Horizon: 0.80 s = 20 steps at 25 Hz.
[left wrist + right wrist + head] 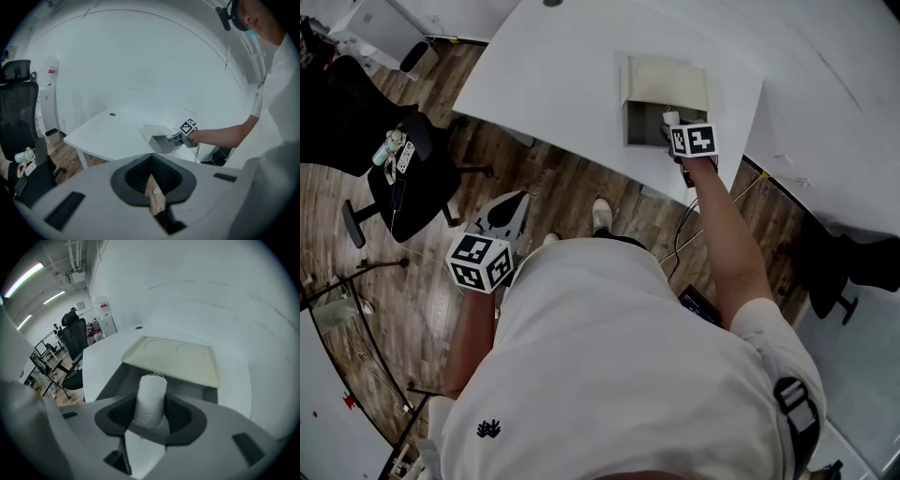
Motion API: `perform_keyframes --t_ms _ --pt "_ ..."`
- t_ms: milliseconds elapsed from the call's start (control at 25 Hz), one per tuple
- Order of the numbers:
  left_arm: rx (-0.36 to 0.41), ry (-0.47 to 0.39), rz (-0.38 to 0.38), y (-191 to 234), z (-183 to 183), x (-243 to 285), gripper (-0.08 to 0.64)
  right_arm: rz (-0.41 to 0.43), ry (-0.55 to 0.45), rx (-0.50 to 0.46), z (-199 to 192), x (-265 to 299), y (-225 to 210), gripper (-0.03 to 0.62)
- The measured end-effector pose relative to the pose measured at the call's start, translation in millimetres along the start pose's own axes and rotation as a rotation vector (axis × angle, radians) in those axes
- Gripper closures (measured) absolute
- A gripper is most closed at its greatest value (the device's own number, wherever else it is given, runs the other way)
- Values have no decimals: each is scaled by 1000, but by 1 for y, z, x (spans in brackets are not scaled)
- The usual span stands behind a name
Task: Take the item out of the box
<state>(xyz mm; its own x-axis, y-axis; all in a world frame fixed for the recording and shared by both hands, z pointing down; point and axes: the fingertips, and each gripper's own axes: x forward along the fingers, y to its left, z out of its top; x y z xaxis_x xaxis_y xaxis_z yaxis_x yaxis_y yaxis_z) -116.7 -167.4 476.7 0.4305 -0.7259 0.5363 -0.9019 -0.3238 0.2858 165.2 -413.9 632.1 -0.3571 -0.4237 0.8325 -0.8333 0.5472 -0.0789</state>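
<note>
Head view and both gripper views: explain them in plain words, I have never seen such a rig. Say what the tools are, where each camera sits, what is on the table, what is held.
No robot here: a person holds a two-jaw claw in each hand. The head view looks down from the person's head; each gripper view rides on one claw. On the white table lies a grey box, its cream lid open. The right claw grips a white spool at the box. The left claw, shut and empty, is held low above the floor.
</note>
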Motion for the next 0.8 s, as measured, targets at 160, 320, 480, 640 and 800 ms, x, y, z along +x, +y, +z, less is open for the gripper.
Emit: perform_keyframes --t_ms 160,320,480,640,800 --pt "19 0 -35 1 -2 -8 554 -17 -50 30 -1 -22 9 403" --pt "40 2 -70 0 -6 -17 554 -34 -96 68 -7 -45 20 403" --pt "57 7 -105 0 -11 -25 554 -37 -126 100 -18 -65 36 404" --pt "76 12 -139 -1 -21 -35 554 -36 -157 118 -32 -85 57 404" --pt "91 17 -165 -1 -29 -46 554 -28 -205 137 -42 -108 81 405"
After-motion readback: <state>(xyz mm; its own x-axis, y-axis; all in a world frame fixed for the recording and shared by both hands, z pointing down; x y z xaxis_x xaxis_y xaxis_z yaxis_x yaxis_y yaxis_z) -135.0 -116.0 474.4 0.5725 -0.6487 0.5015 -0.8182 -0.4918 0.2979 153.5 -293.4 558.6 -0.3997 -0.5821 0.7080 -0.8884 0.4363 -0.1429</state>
